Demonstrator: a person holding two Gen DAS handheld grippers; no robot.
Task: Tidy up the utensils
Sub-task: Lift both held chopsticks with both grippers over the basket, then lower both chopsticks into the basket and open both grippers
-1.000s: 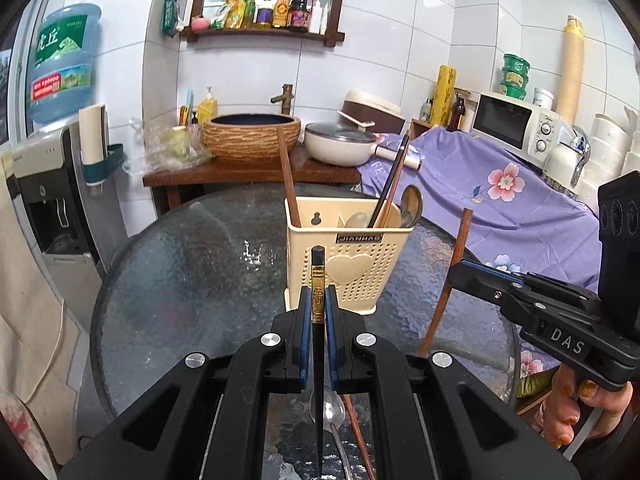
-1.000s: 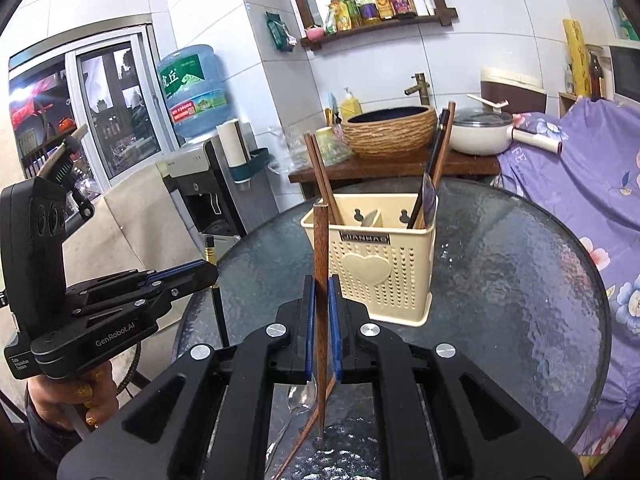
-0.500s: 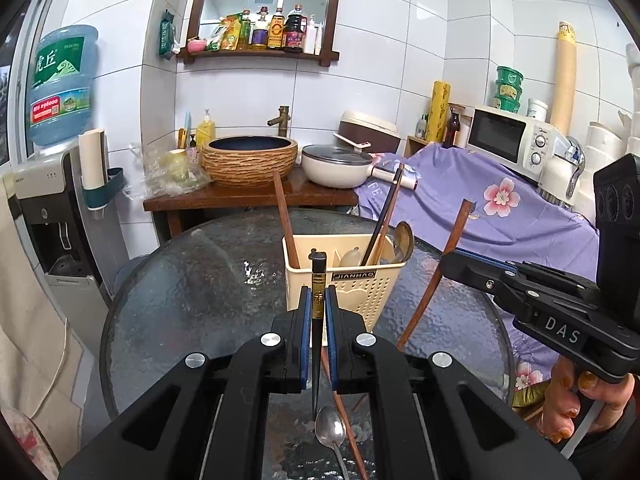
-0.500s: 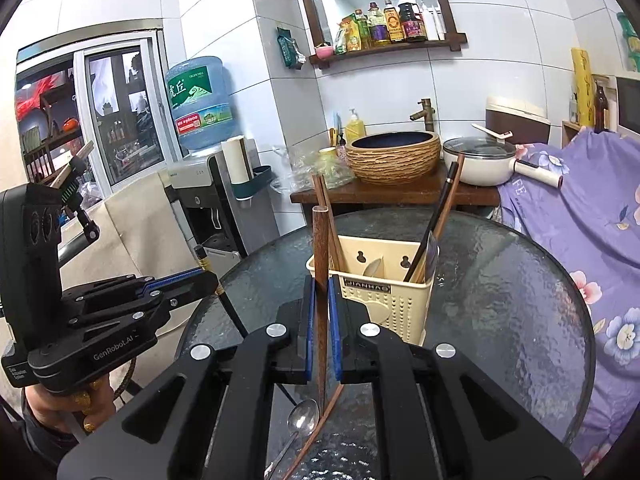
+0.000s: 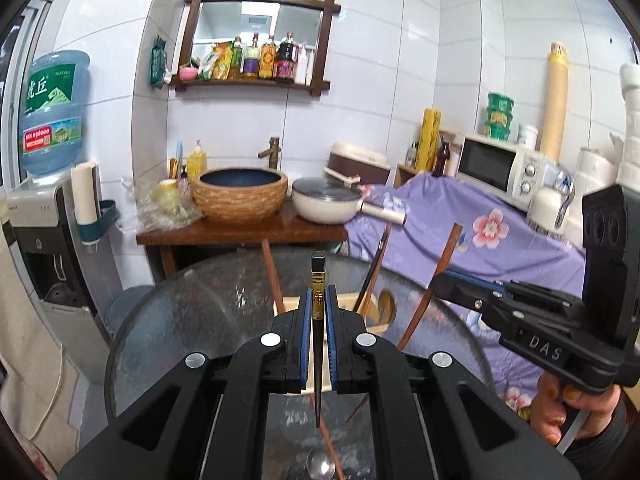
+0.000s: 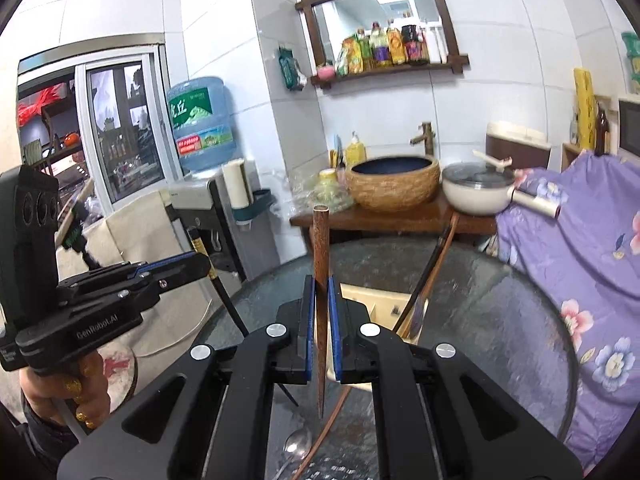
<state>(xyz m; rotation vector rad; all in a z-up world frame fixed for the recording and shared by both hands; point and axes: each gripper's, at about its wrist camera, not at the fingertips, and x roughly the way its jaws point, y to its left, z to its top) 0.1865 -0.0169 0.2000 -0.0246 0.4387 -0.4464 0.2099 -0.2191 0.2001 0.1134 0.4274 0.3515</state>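
Chopsticks are the job here, 1 in each hand. Left wrist view: the left tongs [image 5: 316,334] are clamped on a black chopstick [image 5: 317,364] with a gold band, held upright, its tip hanging clear above the glass surface [image 5: 180,320]. The cream holder [image 5: 290,306] sits just behind the tongs, mostly hidden — other chopsticks already lean in it. A spoon [image 5: 320,465] lies on the glass below.

Right wrist view: the right tongs [image 6: 319,330] grip a brown chopstick [image 6: 321,264], also upright — the holder [image 6: 384,300] lies just ahead. To drop each cleanly, I would carry the tips over the rim, keep them vertical, and release only once they are inside.
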